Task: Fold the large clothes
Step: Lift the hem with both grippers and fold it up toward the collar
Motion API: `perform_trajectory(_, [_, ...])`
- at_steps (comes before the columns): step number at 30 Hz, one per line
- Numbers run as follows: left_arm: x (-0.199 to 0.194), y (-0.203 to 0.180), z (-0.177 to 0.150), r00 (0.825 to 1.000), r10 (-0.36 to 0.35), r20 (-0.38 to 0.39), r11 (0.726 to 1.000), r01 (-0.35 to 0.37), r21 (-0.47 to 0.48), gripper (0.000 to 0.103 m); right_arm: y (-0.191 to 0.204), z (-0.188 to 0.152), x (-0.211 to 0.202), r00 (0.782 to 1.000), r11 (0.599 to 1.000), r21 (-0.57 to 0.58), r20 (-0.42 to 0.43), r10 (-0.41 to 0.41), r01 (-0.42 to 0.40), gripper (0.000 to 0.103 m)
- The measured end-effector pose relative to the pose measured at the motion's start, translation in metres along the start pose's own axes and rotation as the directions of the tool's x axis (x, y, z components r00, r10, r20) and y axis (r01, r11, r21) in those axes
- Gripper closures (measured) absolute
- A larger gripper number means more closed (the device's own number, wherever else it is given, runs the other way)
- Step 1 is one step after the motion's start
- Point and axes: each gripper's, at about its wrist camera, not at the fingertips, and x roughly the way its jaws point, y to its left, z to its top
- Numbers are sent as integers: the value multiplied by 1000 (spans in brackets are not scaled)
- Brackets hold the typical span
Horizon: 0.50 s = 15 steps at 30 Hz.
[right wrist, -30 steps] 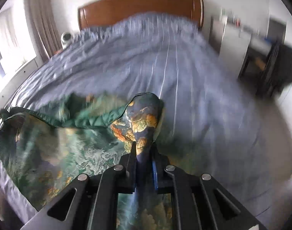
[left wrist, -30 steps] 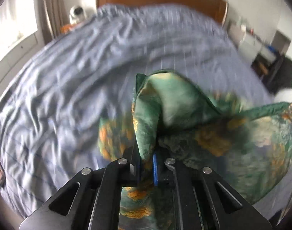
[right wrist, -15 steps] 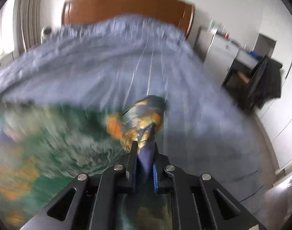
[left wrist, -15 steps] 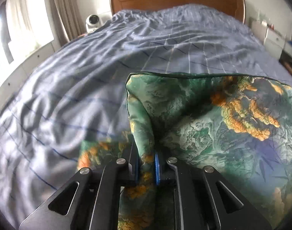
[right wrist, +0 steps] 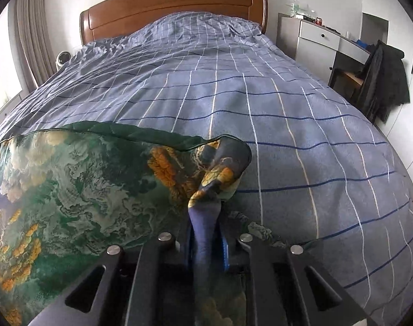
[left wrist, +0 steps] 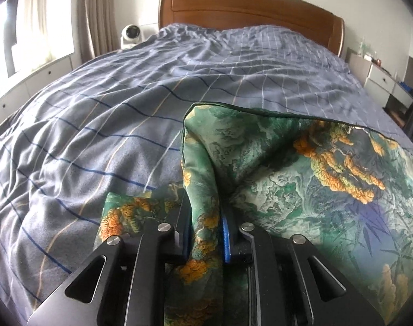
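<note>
Both tools pinching one garment: left tool (left wrist: 203, 240) pressed together on a bunched corner of the green printed cloth (left wrist: 301, 179); right tool (right wrist: 206, 241) clamped likewise on the opposite corner (right wrist: 217, 174); top hem stretched between the two, piped in dark green, lifted just above the checked blue duvet (left wrist: 98, 114) at the bed's foot end; lower layer of the same cloth peeking out at 9 o'clock of the left tool. Judged thin, silky, light and slippery; likely to slide out of a loose pinch and to sag in the middle; best held right at the hemmed corners, as now. Wooden headboard (right wrist: 174, 8) at 12 o'clock; no readable brand, label or writing anywhere.
</note>
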Motion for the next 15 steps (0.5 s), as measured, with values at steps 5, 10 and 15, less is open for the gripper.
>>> perform_trajectory(5, [1, 2, -1, 1000, -5, -2, 1000, 5, -3, 87, -5, -3, -2, 1000, 1000, 16, 6, 16, -16, 85])
perform_trajectory(10, [1, 3, -1, 1000, -7, 3, 1000, 7, -4, 87, -13, -4, 1, 999, 999, 29, 9, 34, -34, 84])
perform_trajectory(15, [2, 2, -1, 1000, -9, 6, 1000, 9, -5, 87, -18, -3, 4, 998, 997, 52, 6, 60, -60, 84])
